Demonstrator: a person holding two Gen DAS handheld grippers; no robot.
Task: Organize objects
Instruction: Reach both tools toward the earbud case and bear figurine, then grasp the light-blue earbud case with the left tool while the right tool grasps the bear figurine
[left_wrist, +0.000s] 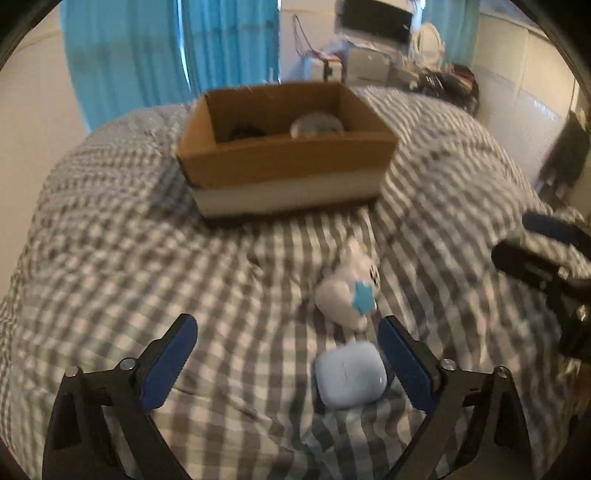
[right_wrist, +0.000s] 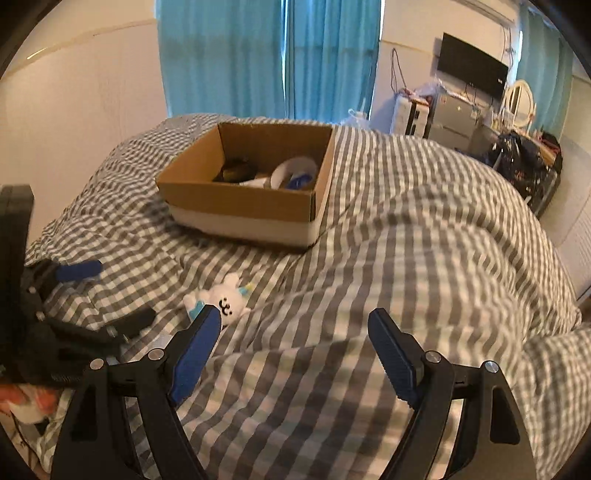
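A white earbud case lies on the checked bedspread between the open fingers of my left gripper, close to the right finger. A small white plush toy with a blue star lies just beyond it; it also shows in the right wrist view. A cardboard box stands farther back and holds a white round object and a dark item. The box shows in the right wrist view too. My right gripper is open and empty above the bedspread.
The grey checked bedspread covers the bed in folds. Blue curtains hang behind. A wall screen, a small fridge and dark bags stand at the far right. My left gripper shows at the left edge.
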